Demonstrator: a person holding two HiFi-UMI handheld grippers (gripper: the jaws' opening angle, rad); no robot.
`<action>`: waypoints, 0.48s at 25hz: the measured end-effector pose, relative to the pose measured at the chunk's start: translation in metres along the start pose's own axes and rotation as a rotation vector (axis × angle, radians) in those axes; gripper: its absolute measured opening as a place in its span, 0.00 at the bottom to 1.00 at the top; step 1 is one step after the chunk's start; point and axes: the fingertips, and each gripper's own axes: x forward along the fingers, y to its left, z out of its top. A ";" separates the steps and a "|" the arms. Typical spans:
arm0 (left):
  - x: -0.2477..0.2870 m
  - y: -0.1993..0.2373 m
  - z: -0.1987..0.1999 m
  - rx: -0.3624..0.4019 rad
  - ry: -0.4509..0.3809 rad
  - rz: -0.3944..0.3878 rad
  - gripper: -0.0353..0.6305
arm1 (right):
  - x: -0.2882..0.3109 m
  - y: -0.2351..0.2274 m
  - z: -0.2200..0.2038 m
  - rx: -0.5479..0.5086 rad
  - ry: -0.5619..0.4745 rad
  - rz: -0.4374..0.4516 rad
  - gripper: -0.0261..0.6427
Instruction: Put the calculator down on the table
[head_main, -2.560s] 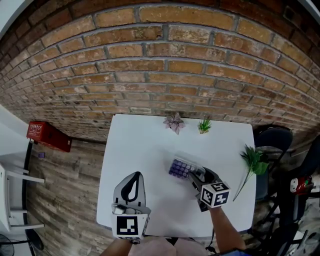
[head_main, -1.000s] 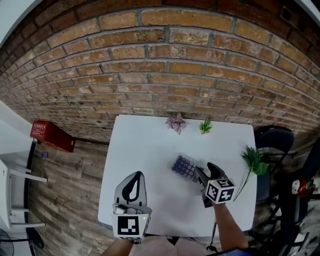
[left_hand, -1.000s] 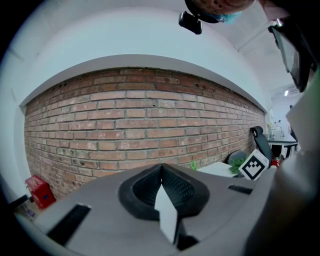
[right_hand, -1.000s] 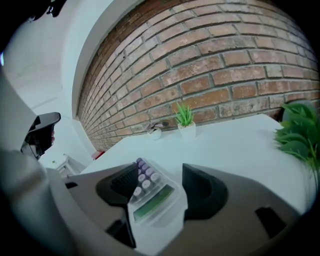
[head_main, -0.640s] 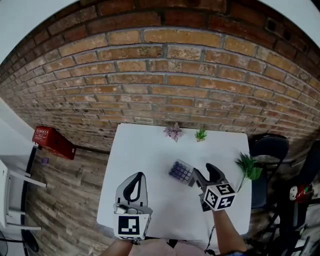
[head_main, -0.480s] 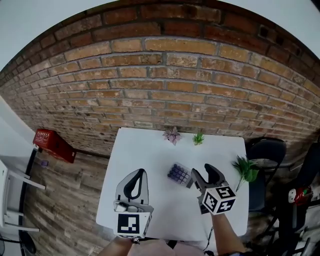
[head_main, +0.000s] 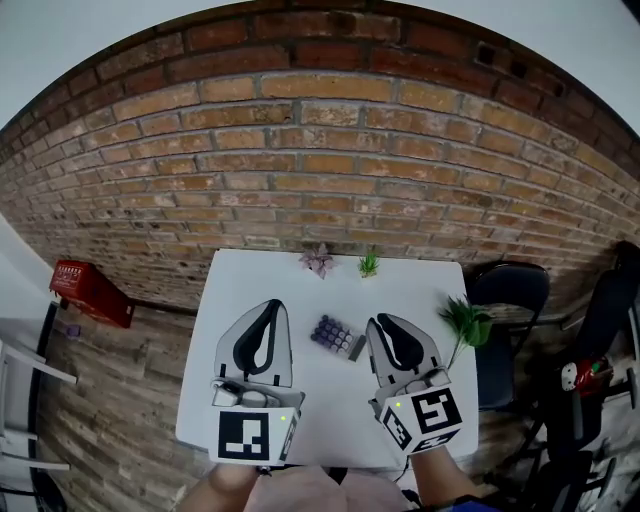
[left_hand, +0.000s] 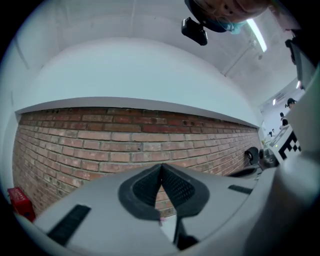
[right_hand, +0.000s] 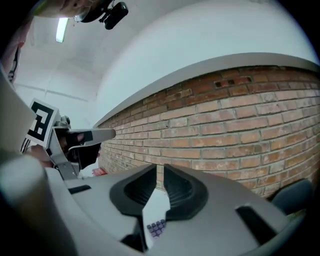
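Observation:
The calculator (head_main: 335, 335), grey with purple keys, lies flat on the white table (head_main: 250, 275) near its middle. Nothing touches it. Both grippers are raised well above the table and point at the brick wall. My left gripper (head_main: 270, 304) hangs left of the calculator, its tips meeting (left_hand: 161, 166), empty. My right gripper (head_main: 383, 320) hangs just right of it. Its jaws have just been closing with nothing between them, and a narrow slit (right_hand: 160, 170) still shows. The calculator's keys (right_hand: 156, 228) show far below in the right gripper view.
A small purple plant (head_main: 318, 261) and a small green plant (head_main: 369, 265) stand at the table's far edge by the brick wall (head_main: 320, 170). A leafy sprig (head_main: 462, 322) lies at the right edge, beside a black chair (head_main: 505, 290). A red box (head_main: 88, 290) sits on the wooden floor.
The right gripper has let go of the calculator, drawn back and risen, and its jaws have narrowed from wide open. The left gripper has risen too. The calculator stays on the table.

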 end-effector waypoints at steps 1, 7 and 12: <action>-0.001 -0.003 0.002 -0.009 -0.006 -0.006 0.07 | -0.003 0.001 0.003 0.002 -0.007 -0.005 0.09; -0.004 -0.014 0.007 -0.021 -0.022 -0.026 0.07 | -0.013 0.005 0.019 -0.016 -0.049 -0.026 0.04; -0.005 -0.015 0.008 -0.010 -0.020 -0.030 0.07 | -0.018 0.009 0.028 -0.032 -0.061 -0.020 0.03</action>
